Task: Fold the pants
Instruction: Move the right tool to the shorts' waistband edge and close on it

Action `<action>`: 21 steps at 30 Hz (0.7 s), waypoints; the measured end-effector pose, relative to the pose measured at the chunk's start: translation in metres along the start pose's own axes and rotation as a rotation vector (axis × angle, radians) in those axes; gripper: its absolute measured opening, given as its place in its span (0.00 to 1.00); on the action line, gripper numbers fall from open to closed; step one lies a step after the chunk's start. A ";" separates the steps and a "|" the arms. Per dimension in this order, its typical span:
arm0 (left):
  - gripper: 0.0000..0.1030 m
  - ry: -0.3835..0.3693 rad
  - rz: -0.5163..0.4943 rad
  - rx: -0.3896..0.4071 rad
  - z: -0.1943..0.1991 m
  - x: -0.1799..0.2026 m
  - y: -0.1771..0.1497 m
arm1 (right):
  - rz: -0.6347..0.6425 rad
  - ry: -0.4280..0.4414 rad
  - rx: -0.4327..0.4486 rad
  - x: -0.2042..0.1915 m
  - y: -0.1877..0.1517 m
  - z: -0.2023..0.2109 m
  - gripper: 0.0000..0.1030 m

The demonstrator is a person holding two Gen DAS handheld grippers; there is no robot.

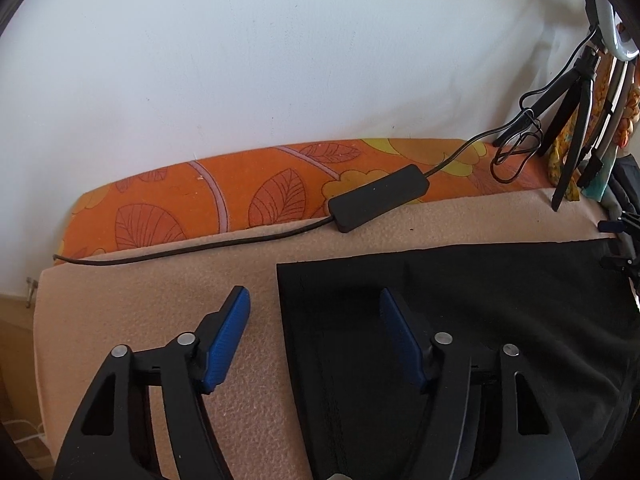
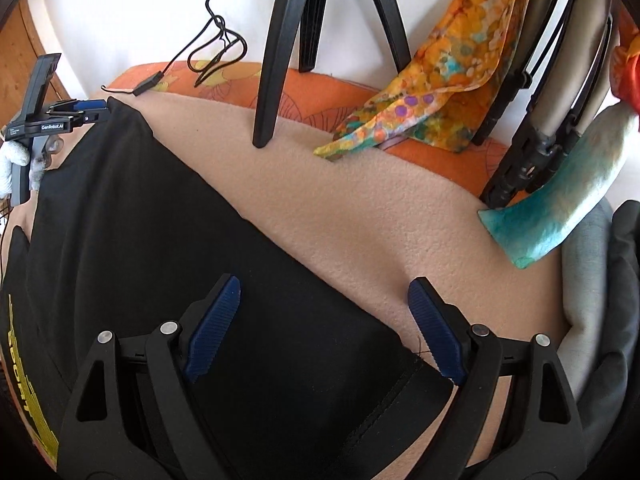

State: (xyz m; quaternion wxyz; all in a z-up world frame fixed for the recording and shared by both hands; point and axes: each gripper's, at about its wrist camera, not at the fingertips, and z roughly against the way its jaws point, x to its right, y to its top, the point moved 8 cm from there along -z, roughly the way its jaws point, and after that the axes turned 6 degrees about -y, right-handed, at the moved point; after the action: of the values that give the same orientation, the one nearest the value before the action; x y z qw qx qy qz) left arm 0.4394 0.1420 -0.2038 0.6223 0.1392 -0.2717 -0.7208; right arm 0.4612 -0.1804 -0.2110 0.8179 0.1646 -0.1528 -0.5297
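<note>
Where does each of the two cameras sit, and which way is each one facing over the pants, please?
Left wrist: on the left gripper, looking along its open blue fingers over the black pants corner toward the white wall; black cable box behind.
Right wrist: on the right gripper, fingers open astride the pants' edge, facing tripod legs and a colourful scarf; the gloved left hand shows.
Shared: pants, beige blanket, orange cushion, tripod.

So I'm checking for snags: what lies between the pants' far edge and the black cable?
Only bare beige blanket between the black pants and the cable, in the left wrist view.
</note>
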 end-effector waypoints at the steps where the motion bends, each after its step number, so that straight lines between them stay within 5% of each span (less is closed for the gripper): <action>1: 0.51 0.004 -0.004 0.003 -0.001 0.000 0.000 | 0.015 -0.006 0.014 -0.001 -0.002 0.001 0.86; 4: 0.28 0.010 -0.006 0.027 0.000 0.001 0.003 | 0.022 -0.002 0.038 -0.002 -0.007 0.007 0.76; 6: 0.09 0.026 -0.010 0.031 0.000 0.002 0.005 | 0.025 0.003 0.051 -0.006 -0.010 0.010 0.55; 7: 0.07 0.025 -0.019 0.032 0.000 0.005 0.005 | 0.026 0.012 0.053 -0.007 -0.012 0.013 0.47; 9: 0.05 0.053 -0.068 0.040 0.000 0.012 0.004 | 0.028 0.024 0.053 -0.009 -0.016 0.018 0.14; 10: 0.05 0.065 -0.091 0.044 0.001 0.015 0.003 | 0.024 0.033 0.050 -0.012 -0.014 0.018 0.10; 21: 0.04 0.098 -0.062 0.173 0.057 0.015 0.010 | -0.002 -0.030 0.143 -0.020 -0.006 0.065 0.04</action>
State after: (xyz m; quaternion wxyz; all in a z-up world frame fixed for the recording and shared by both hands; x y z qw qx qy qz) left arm 0.4143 0.1391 -0.1493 0.5977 0.2358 -0.2976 -0.7061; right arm 0.4203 -0.1711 -0.1566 0.8011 0.2150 -0.2024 -0.5207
